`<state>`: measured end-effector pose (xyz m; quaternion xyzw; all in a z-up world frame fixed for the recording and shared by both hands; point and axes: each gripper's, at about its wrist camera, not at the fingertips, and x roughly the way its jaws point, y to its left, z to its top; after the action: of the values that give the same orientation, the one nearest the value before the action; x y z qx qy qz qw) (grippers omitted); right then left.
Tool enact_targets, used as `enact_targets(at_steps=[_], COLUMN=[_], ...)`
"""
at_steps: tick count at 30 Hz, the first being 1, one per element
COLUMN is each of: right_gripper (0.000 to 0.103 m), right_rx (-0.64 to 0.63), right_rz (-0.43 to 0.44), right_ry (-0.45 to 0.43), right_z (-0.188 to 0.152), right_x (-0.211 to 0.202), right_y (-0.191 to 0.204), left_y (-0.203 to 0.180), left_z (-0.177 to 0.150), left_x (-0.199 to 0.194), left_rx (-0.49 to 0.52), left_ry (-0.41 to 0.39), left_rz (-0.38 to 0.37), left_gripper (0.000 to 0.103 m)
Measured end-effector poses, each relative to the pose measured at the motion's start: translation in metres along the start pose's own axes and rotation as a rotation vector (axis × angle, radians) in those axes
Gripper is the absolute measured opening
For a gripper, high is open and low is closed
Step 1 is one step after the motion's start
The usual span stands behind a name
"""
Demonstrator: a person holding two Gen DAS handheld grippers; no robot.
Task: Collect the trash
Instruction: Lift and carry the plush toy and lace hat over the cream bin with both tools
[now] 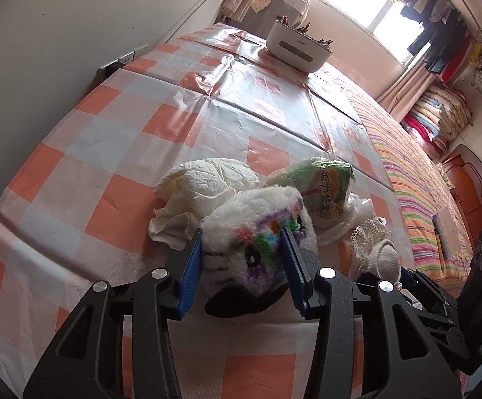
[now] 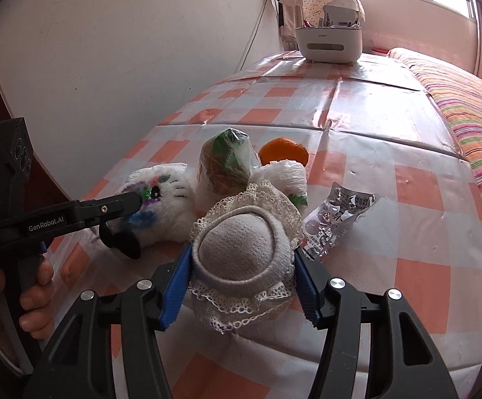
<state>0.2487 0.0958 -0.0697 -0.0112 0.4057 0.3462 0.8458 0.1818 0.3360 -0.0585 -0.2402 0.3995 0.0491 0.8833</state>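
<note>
A white plush toy [image 1: 257,209] with a colourful face lies near the front of the checked table [image 1: 107,133]. My left gripper [image 1: 241,236] is shut on it, blue pads pressing its sides. In the right wrist view my right gripper [image 2: 242,251] is shut on a grey sock with lace trim [image 2: 241,219]. Behind these lie a crumpled tissue [image 1: 204,183], a green snack packet [image 2: 227,163], a white plastic bag [image 2: 284,173], an orange [image 2: 284,154] and a silver wrapper [image 2: 337,212]. The left gripper [image 2: 131,206] also shows there, on the plush toy [image 2: 171,199], held by a hand [image 2: 31,292].
A white container [image 2: 329,41] with small items in it stands at the table's far end. A wall [image 2: 124,66] runs along the left side. A bed with a striped cover [image 2: 473,116] borders the table on the right. Clothes hang by the window.
</note>
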Motion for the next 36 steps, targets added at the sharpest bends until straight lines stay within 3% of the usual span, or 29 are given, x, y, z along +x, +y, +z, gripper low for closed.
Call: enact_targets(at_steps=[18, 36], right_gripper=[0.055, 0.055], right_rx=[0.018, 0.077], right_rz=[-0.015, -0.043], right_ry=[-0.049, -0.093], right_z=[-0.008, -0.024], right_x=[-0.026, -0.062], right_y=[-0.006, -0.027], left_y=[-0.023, -0.067], left_z=[-0.016, -0.035], left_x=[-0.023, -0.033], left_rx=[0.078, 0.16], left_ry=[-0.048, -0.048], left_rz=[0.057, 0.043], left_gripper=[0.038, 0.039])
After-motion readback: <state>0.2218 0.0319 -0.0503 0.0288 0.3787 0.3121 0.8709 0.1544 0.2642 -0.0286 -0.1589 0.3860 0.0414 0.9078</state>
